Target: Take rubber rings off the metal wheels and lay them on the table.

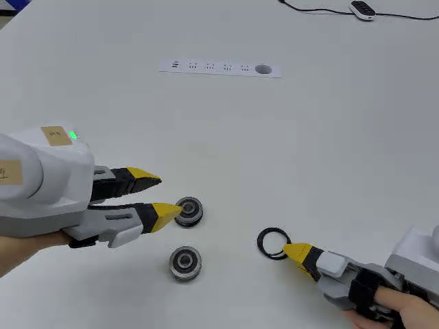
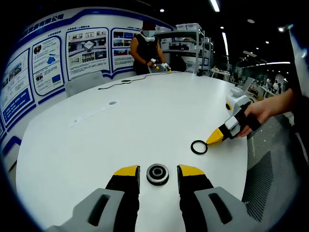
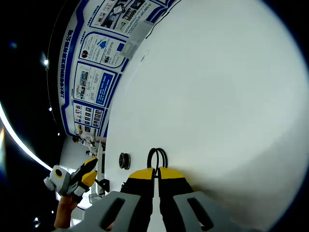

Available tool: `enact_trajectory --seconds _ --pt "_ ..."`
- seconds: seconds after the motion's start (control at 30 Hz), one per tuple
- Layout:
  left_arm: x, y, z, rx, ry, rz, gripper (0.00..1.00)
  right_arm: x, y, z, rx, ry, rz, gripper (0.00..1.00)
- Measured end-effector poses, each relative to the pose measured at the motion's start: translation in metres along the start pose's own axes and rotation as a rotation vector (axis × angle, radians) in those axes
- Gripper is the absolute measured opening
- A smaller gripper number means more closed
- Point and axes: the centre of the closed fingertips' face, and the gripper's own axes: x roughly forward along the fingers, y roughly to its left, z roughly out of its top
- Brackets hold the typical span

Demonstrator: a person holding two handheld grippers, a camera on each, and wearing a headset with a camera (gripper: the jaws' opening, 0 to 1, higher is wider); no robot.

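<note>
Left tongs gape wide just short of the far wheel, likely lining up a clamp; right tongs pinch a freed rubber ring flat to the table.

A wide white table is shown, its top plain and matte. Close to the near edge, left of the middle, a small metal wheel with a dark rim is laid flat. A second wheel of the same kind is laid just nearer the edge, apart from the first. To their right, a thin black ring is laid flat, separate from both. Toward the far edge, a white power strip is set lengthwise. Along the far edge at the right, a black cable is run to a small dark device.
</note>
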Motion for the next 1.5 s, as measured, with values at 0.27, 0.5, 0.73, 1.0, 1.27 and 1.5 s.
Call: enact_trajectory --seconds 0.27,0.5,0.73,1.0,1.27,1.5 --pt "0.002 -0.002 -0.005 0.004 0.019 -0.010 0.33 -0.008 -0.004 0.005 -0.014 -0.016 -0.021 0.07" --pt "0.006 -0.002 -0.007 0.022 0.035 -0.022 0.33 -0.018 0.014 0.042 -0.039 -0.135 0.058 0.09" --pt "0.018 0.005 -0.006 0.055 0.053 -0.024 0.32 -0.003 0.062 0.040 -0.110 -0.113 0.238 0.22" --pt "0.035 0.005 -0.024 0.181 0.139 -0.058 0.27 0.014 0.091 0.009 -0.166 -0.005 0.324 0.41" --pt "0.046 0.004 -0.025 0.175 0.150 -0.081 0.26 0.020 0.093 -0.003 -0.173 0.042 0.340 0.43" --pt "0.051 0.000 -0.025 0.176 0.152 -0.100 0.24 0.023 0.099 -0.007 -0.155 0.054 0.363 0.42"
